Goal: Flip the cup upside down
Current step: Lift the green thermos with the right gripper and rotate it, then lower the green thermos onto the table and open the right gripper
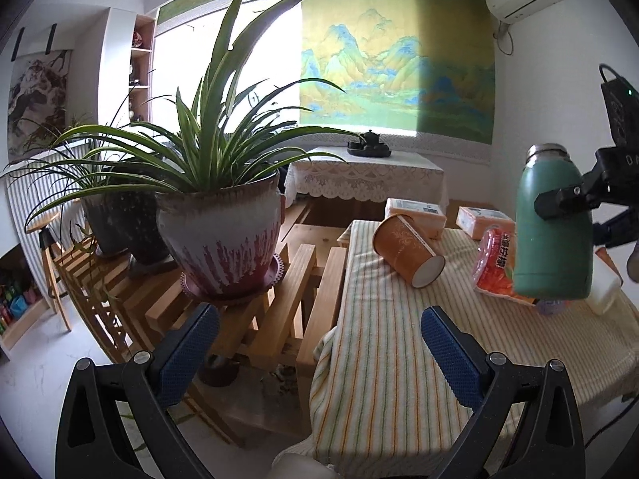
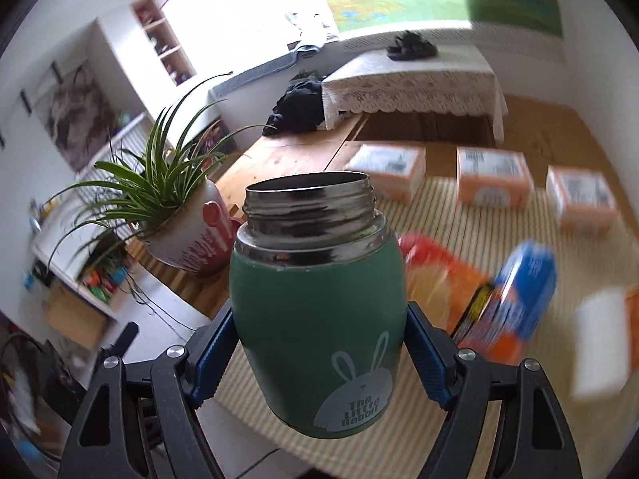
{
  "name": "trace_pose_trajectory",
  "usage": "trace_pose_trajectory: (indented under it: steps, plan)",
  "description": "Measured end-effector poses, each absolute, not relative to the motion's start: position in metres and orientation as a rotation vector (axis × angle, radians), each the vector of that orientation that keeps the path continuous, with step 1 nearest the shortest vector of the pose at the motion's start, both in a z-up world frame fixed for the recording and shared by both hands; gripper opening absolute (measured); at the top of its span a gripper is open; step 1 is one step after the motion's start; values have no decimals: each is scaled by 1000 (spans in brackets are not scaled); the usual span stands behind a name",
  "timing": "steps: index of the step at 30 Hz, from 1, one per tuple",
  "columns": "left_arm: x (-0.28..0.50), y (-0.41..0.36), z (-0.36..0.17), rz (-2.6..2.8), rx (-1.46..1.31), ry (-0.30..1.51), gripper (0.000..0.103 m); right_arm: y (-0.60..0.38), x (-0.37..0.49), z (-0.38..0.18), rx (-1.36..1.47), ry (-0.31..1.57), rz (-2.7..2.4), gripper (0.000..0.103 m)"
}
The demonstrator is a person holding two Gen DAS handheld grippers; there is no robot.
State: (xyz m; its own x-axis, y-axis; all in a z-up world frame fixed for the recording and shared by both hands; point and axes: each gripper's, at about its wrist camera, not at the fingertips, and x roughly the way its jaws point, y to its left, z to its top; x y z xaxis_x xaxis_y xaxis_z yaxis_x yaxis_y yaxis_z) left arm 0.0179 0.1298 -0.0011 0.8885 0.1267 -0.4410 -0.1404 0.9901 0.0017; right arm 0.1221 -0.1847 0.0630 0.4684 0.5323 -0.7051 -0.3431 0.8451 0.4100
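Green cup point(image 2: 319, 311) held in the air above the striped counter point(image 2: 399, 215), mouth up, not yet turned over.

Pinched at the middle of the painted body between the blue pads point(image 2: 425, 363) of the right hand-held gripper point(image 2: 319, 359); steel neck open, no lid. Probably stiff metal, a little heavy, smooth paint that could slip during the turn, so best to hold firm on the widest part, not on the shiny neck. Left hand-held gripper point(image 1: 319, 355) spread wide, holding nothing, low at the counter edge. Orange paper cup point(image 1: 407, 253) lying on its side nearby, snack bag point(image 1: 495, 265) just beside.
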Motion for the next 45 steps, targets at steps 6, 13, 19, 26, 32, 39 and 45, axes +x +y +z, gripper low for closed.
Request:
trace_pose_trajectory:
  steps: [6, 13, 19, 26, 32, 39, 45]
  plan:
    - [1, 122, -1, 104, -18, 448, 102, -201, 103, 10, 453, 980, 466, 76]
    - [-1, 115, -3, 96, -7, 458, 102, -242, 89, -27, 718, 927, 357, 76]
    - [8, 100, -5, 61, 15, 472, 102, -250, 104, -33, 773, 897, 314, 76]
    - [24, 76, -6, -23, 30, 490, 102, -267, 92, -24, 690, 890, 305, 77]
    - [35, 45, -14, -149, 19, 528, 102, -281, 77, -15, 632, 911, 352, 77]
    - [37, 34, -14, -226, 5, 538, 102, -274, 61, -11, 568, 908, 406, 77]
    - [50, 26, -10, -328, 3, 598, 102, -271, 45, 2, 453, 837, 395, 77]
